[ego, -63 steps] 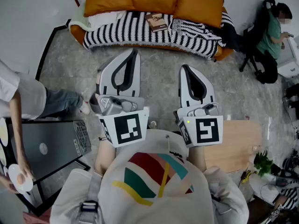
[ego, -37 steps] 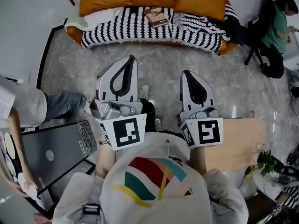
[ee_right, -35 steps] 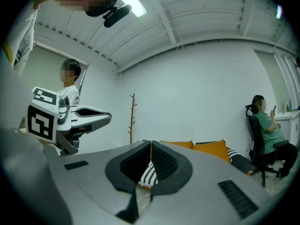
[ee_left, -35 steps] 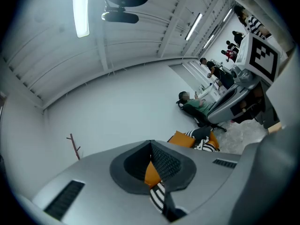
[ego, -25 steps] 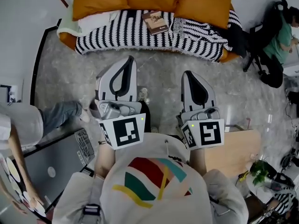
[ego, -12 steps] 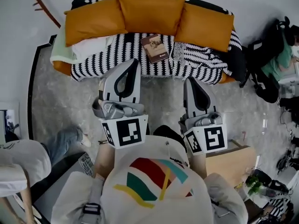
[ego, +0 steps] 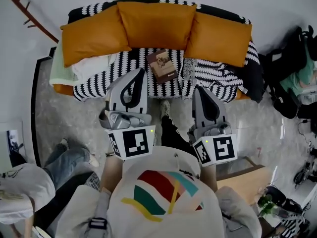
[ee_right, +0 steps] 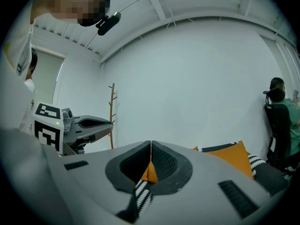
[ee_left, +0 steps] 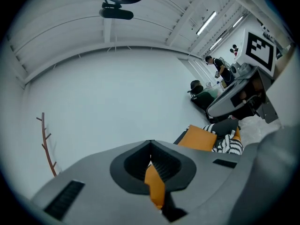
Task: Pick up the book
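A brown book (ego: 162, 66) lies flat on the black-and-white striped throw of the sofa (ego: 94, 83), in front of the middle orange cushion (ego: 155, 24). My left gripper (ego: 140, 71) is held level, its tip over the sofa's front edge just left of the book, jaws shut with nothing in them. My right gripper (ego: 196, 89) points the same way, its tip at the sofa's front edge right of the book, shut and empty too. In the left gripper view the left gripper (ee_left: 150, 146) shows only wall and a cushion (ee_left: 203, 138) beyond. The right gripper (ee_right: 150, 149) view is similar.
Three orange cushions line the sofa back. A pale folded blanket (ego: 64, 68) lies at its left end, a dark heap (ego: 255, 81) at its right. A seated person's legs (ego: 69, 157) are at lower left, a wooden table (ego: 242, 175) at lower right. Marble floor (ego: 49, 118) lies around my feet.
The sofa and book have come much closer as I walked toward them. Both grippers kept their pose and stayed shut; their tips now reach the sofa's front edge.
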Demonstrator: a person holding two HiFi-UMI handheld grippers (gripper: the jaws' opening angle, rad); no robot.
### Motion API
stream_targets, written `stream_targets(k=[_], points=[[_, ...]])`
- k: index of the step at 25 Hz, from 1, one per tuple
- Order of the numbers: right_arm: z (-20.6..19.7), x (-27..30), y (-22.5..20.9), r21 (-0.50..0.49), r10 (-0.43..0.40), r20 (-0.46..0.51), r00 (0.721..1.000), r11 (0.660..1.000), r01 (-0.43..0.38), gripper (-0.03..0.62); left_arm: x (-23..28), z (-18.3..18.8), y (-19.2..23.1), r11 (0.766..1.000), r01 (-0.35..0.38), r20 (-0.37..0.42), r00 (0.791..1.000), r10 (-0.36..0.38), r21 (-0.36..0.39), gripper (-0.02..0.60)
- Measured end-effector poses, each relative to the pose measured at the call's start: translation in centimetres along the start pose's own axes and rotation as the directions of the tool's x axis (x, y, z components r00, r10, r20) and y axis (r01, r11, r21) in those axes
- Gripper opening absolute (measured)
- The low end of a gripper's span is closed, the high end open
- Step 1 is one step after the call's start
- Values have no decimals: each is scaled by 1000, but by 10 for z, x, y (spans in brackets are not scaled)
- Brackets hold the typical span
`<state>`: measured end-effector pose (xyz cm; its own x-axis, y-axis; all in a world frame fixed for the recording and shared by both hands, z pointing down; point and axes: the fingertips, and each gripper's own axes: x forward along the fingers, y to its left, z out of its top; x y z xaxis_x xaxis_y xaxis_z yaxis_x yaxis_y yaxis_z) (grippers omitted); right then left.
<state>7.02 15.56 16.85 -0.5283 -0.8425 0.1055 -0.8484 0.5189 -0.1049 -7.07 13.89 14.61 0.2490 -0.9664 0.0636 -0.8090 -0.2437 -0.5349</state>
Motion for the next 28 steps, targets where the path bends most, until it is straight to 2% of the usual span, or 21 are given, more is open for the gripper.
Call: stream_targets(k=[8, 13, 20, 25, 28], points=[[22, 89, -80, -9, 37, -5, 999, 999, -37, 14, 120, 2, 21, 999, -37, -48, 998, 39, 39, 8], [25, 130, -120, -6, 67, -15, 998, 998, -67, 14, 168, 2, 23, 997, -51, -74, 996, 55, 54, 8], [15, 171, -126, 29, 96, -57, 994, 995, -94, 14, 208, -22, 31, 999, -30, -115, 993, 35, 39, 8], [6, 194, -132, 66, 76, -88, 993, 995, -70, 14, 238, -38, 43, 999, 2, -132, 991, 4, 48, 8], [-16, 209, -138, 104, 69, -144, 987, 993, -54, 14, 254, -62, 37, 999, 34, -173, 985, -31, 15, 8]])
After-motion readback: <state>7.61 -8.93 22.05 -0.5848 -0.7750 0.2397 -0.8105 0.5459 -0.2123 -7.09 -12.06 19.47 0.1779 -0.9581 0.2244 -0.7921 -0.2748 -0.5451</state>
